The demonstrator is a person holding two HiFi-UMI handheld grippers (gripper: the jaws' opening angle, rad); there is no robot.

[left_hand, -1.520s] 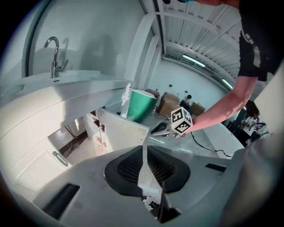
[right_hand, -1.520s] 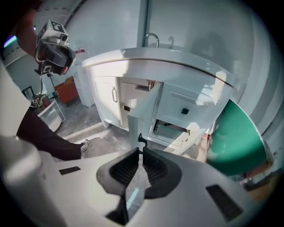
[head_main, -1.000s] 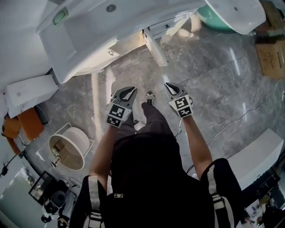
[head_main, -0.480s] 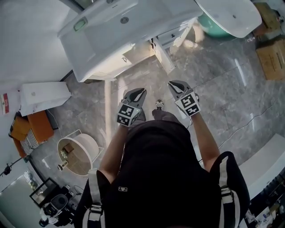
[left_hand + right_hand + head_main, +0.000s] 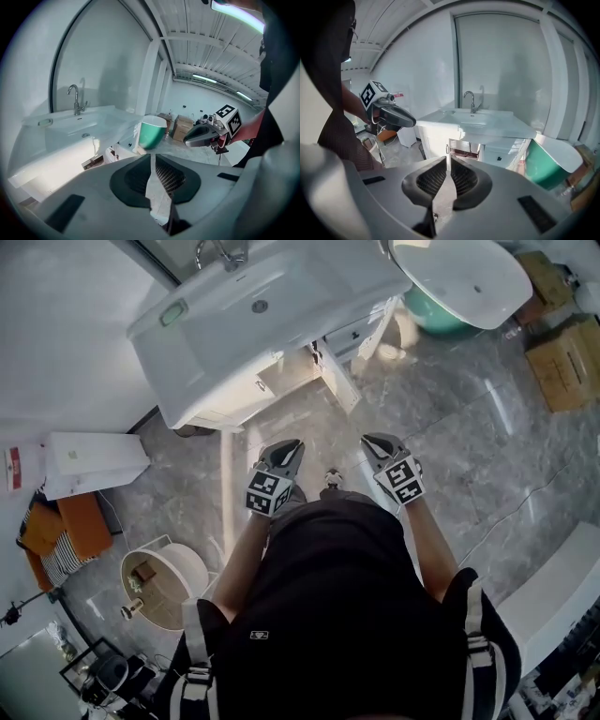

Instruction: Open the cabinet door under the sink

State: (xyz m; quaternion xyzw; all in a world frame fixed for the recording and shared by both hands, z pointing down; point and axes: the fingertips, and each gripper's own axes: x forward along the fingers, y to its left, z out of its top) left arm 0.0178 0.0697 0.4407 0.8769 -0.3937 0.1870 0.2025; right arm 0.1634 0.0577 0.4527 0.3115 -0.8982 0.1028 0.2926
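The white sink [image 5: 253, 315] stands at the top of the head view, on its vanity. The cabinet door [image 5: 337, 381] under it stands swung out toward me, and the opening [image 5: 464, 149] beside the door's edge [image 5: 448, 150] shows in the right gripper view. My left gripper [image 5: 286, 454] and right gripper [image 5: 380, 448] hang side by side over the grey floor, well short of the door and touching nothing. Both are shut and hold nothing. The left gripper [image 5: 152, 164] sees the right gripper [image 5: 206, 136] beside it, and the right gripper [image 5: 448, 171] sees the left gripper [image 5: 396, 117].
A white tub with a green underside [image 5: 459, 277] lies right of the vanity, with cardboard boxes [image 5: 562, 362] beyond it. A white box [image 5: 94, 460] and a round white basket [image 5: 159, 573] sit at the left. A cable [image 5: 525, 493] runs over the floor at the right.
The head view has shifted, so more of the sink and faucet shows. Both grippers stay shut in front of my body, a little lower in the picture. The door stays open.
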